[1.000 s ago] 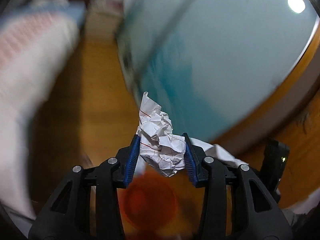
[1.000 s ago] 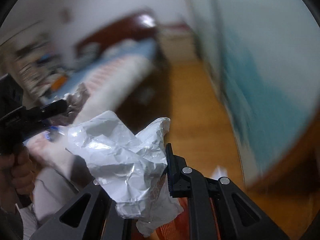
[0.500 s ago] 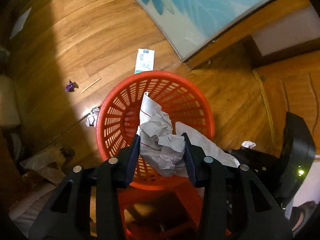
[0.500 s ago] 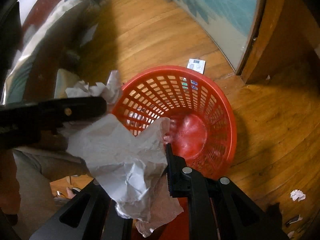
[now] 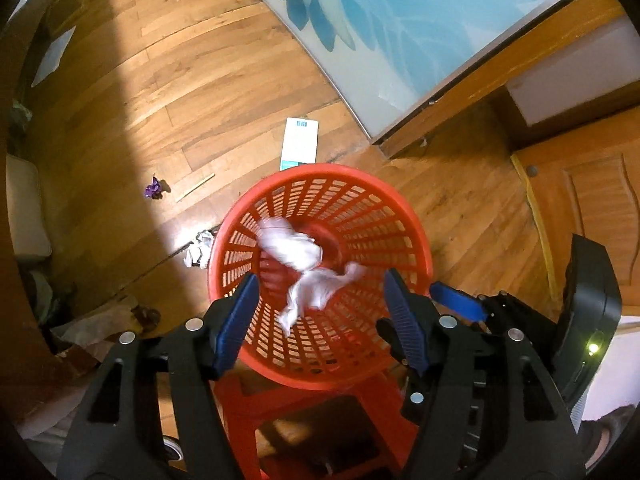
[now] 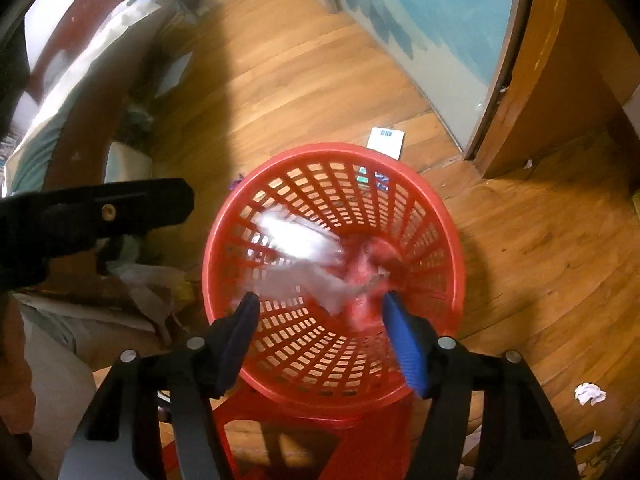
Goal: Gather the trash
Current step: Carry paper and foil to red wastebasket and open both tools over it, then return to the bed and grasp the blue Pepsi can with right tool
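Note:
A red mesh waste basket [image 5: 416, 240] stands on a red stool; it also shows in the right wrist view [image 6: 448, 248]. My left gripper [image 5: 320, 300] is open above its rim. A crumpled white paper ball [image 5: 292, 244] and a grey wrapper [image 5: 316, 292] are blurred, falling inside the basket. My right gripper [image 6: 320, 312] is open over the basket too; the same blurred paper [image 6: 296, 236] and wrapper [image 6: 308, 280] show inside. The left gripper's body [image 6: 100, 212] crosses the right view's left side.
On the wooden floor lie a white-and-teal carton [image 5: 300, 144], a purple wrapper [image 5: 153, 189], a thin stick [image 5: 196, 192] and a crumpled paper [image 5: 199, 249] beside the basket. Another paper scrap [image 6: 589, 393] lies at the right. A blue-patterned panel [image 5: 400, 12] and a bed [image 6: 80, 64] border the floor.
Both grippers have opened over the basket. The lined paper ball left the left gripper and the grey wrapper left the right one; both are dropping into the basket.

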Motion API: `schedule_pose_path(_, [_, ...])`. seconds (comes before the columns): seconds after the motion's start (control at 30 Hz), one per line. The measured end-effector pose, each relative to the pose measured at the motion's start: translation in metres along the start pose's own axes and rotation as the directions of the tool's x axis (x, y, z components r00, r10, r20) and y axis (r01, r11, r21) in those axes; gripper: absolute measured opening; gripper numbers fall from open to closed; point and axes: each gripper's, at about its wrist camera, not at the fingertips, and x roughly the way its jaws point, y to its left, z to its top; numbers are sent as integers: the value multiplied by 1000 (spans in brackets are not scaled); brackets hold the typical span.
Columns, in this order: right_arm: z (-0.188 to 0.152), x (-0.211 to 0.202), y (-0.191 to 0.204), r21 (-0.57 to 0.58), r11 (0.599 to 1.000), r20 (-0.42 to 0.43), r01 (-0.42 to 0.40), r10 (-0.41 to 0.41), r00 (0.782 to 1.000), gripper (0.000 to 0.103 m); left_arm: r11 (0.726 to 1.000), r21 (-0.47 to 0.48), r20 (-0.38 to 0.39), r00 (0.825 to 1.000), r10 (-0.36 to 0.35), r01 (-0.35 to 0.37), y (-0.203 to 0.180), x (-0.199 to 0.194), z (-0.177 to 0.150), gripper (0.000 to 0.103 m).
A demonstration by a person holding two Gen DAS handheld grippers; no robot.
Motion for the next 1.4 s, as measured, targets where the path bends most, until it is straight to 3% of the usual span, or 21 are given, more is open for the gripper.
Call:
schedule_pose_path(0.17, [4,-14,4,-20,1000,25,15,-15,1000,63,999,-28,34,999,-26,27,6,-12,2,65])
schedule_pose_path(0.3, [17,-34,17,-65,998,67,11,-6,998,61,995,-82,106,993,-45,54,23,-39,5,65])
schedule_pose_path(0.43, [38,-63,43,-115,993,135,-32,47,990,61,986,-148,271,962,-38,81,53,-100,2,65])
schedule_pose_path(0.47, [45,-73,56,-134,990,155,-52,73,985,62,986,-156,324,946,-14,68,61,-121,-2,65])
schedule_pose_path(0.53, [59,-88,83,-180,980,189,-84,118,975,69,986,-168,438,897,61,15,78,-168,-17,65])
schedule_pose_path(0.6, [75,-106,127,-258,957,223,-132,192,956,79,980,-199,557,820,133,-24,102,-220,-47,67])
schedule_pose_path(0.67, [86,-118,172,-329,925,236,-188,274,932,81,970,-242,631,756,174,-21,126,-256,-77,74])
schedule_pose_path(0.7, [90,-124,199,-369,904,242,-218,320,916,88,961,-276,675,709,204,-14,145,-278,-101,77])
schedule_pose_path(0.73, [93,-129,222,-400,885,245,-239,354,903,94,954,-300,698,679,226,-8,161,-292,-120,78])
schedule_pose_path(0.83, [97,-137,299,-493,819,235,-291,448,862,96,924,-381,721,619,313,-24,203,-316,-169,79])
schedule_pose_path(0.93, [94,-136,379,-547,761,198,-350,523,829,96,883,-468,713,580,394,-25,250,-324,-219,79])
schedule_pose_path(1.07, [77,-127,475,-618,677,122,-400,585,802,96,834,-551,696,572,433,39,299,-323,-264,79])
schedule_pose_path(1.13, [69,-116,519,-637,653,85,-408,587,805,96,817,-572,702,559,442,71,316,-325,-279,79])
schedule_pose_path(1.23, [55,-98,571,-618,663,50,-421,568,821,96,799,-593,708,540,456,101,337,-329,-297,79])
schedule_pose_path(1.4, [36,-61,630,-595,707,48,-383,506,861,96,776,-621,696,531,483,109,368,-331,-313,79])
